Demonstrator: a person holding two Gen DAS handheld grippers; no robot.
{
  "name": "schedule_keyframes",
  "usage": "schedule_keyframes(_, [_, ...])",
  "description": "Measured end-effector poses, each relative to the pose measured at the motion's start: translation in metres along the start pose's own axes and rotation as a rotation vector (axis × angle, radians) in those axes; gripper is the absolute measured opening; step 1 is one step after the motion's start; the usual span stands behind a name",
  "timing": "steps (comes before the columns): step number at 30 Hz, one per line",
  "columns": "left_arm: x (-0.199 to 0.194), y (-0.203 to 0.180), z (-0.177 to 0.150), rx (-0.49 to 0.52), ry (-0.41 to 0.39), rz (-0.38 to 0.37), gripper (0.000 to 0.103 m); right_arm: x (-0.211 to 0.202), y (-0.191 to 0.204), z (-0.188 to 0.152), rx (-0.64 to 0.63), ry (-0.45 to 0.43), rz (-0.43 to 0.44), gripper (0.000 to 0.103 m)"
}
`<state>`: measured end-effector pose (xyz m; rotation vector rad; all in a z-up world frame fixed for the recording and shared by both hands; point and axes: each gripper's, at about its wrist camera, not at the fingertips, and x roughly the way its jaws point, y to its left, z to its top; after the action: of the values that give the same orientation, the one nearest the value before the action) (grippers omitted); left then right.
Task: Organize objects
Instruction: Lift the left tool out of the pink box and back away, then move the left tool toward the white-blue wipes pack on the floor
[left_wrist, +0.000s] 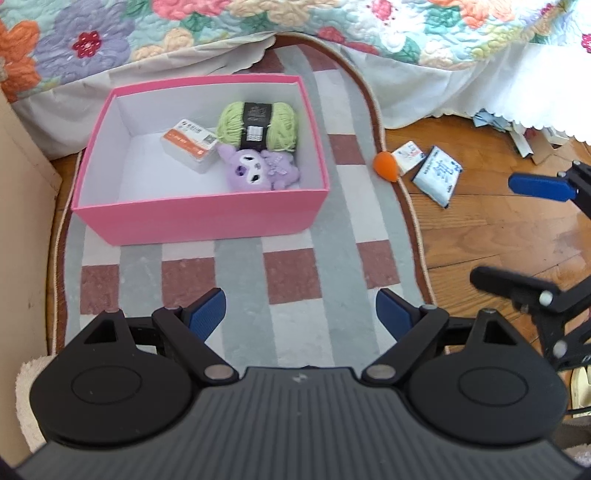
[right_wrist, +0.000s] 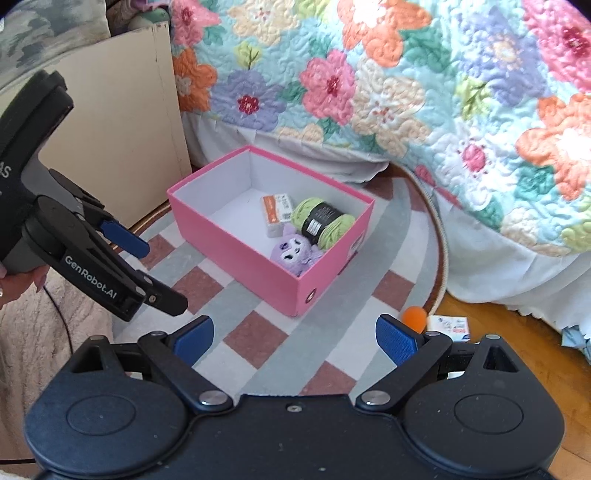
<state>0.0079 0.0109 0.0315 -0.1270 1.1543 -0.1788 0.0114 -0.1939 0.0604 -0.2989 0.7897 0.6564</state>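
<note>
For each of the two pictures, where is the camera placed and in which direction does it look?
Left wrist: on the left tongs, looking down over the rug at the pink box; the right tongs show at the right edge.
Right wrist: on the right tongs, facing the box and bed quilt; the left tongs and some fingers show.
Shared: box, yarn, orange ball.

A bed draped in a floral quilt (right_wrist: 388, 92) with a white scalloped skirt (left_wrist: 424, 99) borders the wooden parquet floor (left_wrist: 491, 236). Beside the bed lies a checked grey, white and brown rug (left_wrist: 295, 266); a cream panel (right_wrist: 122, 129) stands by its corner. Daylight glares off the floor.
</note>
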Motion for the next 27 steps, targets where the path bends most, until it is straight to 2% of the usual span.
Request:
schedule_keyframes(3, [0.003, -0.003, 0.0, -0.017, 0.002, -0.032, 0.088, -0.012, -0.012, -0.011, 0.042, -0.083, 0.008, 0.097])
schedule_keyframes(11, [0.014, -0.018, 0.003, -0.029, 0.021, -0.054, 0.086, -0.036, -0.029, -0.036, -0.023, -0.199, -0.058, 0.097])
schedule_keyframes(16, [0.02, -0.037, 0.009, 0.009, 0.024, -0.04, 0.086, -0.033, -0.045, -0.046, 0.001, -0.199, -0.124, 0.097])
schedule_keyframes(20, [0.033, -0.055, 0.015, 0.033, 0.015, -0.031, 0.085, -0.023, -0.071, -0.053, 0.048, -0.167, -0.173, 0.097])
schedule_keyframes(25, [0.051, -0.078, 0.022, 0.048, -0.045, -0.076, 0.083, -0.01, -0.116, -0.066, 0.16, -0.094, -0.1, 0.097])
schedule_keyframes(27, [0.06, -0.086, 0.026, 0.044, -0.07, -0.081, 0.083, -0.006, -0.131, -0.072, 0.212, -0.095, -0.108, 0.097])
